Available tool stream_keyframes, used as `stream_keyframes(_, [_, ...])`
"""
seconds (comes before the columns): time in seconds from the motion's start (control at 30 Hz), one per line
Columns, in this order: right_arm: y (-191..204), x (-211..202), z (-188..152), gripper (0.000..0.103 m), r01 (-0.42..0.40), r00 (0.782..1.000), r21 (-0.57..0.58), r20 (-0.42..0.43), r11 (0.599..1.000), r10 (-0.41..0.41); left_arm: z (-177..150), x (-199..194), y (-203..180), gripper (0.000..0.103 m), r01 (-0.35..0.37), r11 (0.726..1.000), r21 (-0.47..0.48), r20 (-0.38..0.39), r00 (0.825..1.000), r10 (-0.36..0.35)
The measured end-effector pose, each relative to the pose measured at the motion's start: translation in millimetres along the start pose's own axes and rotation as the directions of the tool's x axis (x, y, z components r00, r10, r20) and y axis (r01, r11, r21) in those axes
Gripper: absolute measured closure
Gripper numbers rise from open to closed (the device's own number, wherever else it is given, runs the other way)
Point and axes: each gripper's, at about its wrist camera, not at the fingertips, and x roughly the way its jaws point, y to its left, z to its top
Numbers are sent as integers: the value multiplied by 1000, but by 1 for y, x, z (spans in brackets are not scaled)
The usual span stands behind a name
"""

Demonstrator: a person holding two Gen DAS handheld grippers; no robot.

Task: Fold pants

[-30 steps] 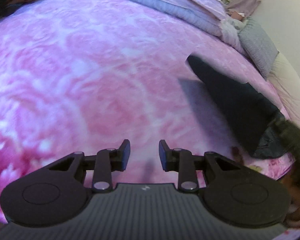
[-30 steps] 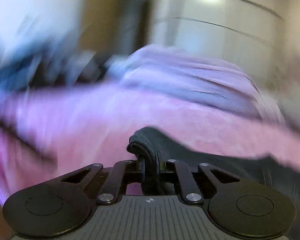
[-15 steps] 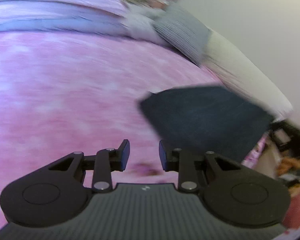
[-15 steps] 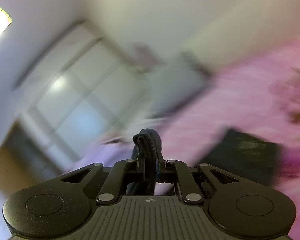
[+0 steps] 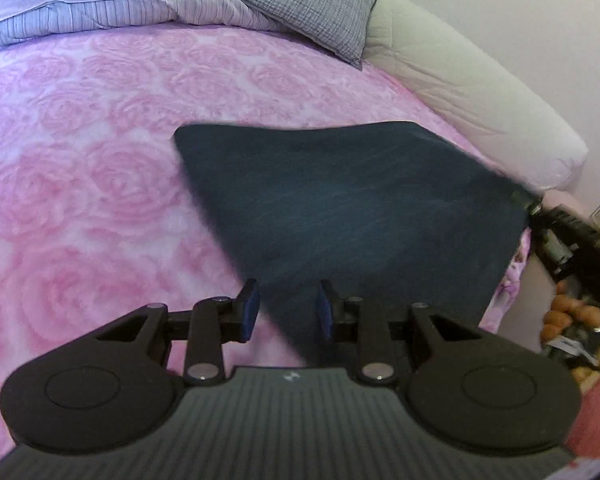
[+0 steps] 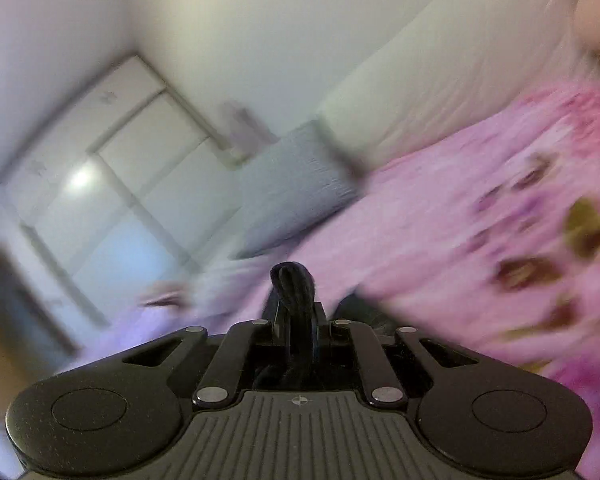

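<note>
The dark navy pants hang as a broad flat panel over the pink rose-patterned bedspread, their lower edge reaching down between my left fingers. My left gripper is open, its blue pads on either side of that edge without pressing it. At the panel's far right corner the right gripper shows dimly, holding the cloth up. In the blurred right wrist view my right gripper is shut on a bunched fold of the pants, which sticks up between the fingers.
A grey checked pillow, striped folded bedding and a long cream bolster lie at the head of the bed. Beyond the bed's right edge is floor clutter. Wardrobe doors fill the far wall.
The pants have swung closer and spread wide in front of my left gripper, which has turned toward the bed's right side. The right gripper keeps its hold while moving fast.
</note>
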Motion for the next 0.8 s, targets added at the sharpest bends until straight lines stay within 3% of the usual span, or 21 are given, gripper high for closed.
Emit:
stream_keyframes(0.03, [-20,16,-4,98,33,997,88,-71,996,-27,0,4,-3,78,-2,1000,5,-7,1000,2])
stream_keyframes(0.07, [-33,20,-9,98,19,997,142,-80,990,-8,-1,5,-6,78,-8,1000,10,-13,1000,8])
stream_keyframes(0.23, [-34,17,-3,98,-59,993,112,-91,992,70,3,15,-10,78,-17,1000,21,-14,1000,18])
stream_keyframes(0.37, [-43,23,24,95,-24,971,110,-235,994,49,13,10,-10,78,-32,999,33,8,999,32])
stream_keyframes(0.43, [-23,5,40,82,47,978,-5,-202,999,-47,21,9,-9,78,-53,997,62,16,998,52])
stream_keyframes(0.5, [13,6,55,58,109,988,-199,-88,974,-128,34,13,-6,78,-76,994,77,31,997,74])
stream_keyframes(0.57, [39,19,60,57,54,993,-312,-83,949,-84,47,20,-3,78,-93,992,86,46,995,90])
stream_keyframes(0.6, [53,32,58,57,-3,991,-376,-126,927,-48,54,25,-3,79,-96,991,95,53,994,91])
stream_keyframes(0.7, [88,83,37,57,-135,960,-495,-279,859,-9,70,43,-4,81,-105,987,118,54,994,100])
stream_keyframes(0.8, [106,126,14,63,-183,936,-568,-350,802,-34,78,62,-2,83,-105,987,122,46,994,100])
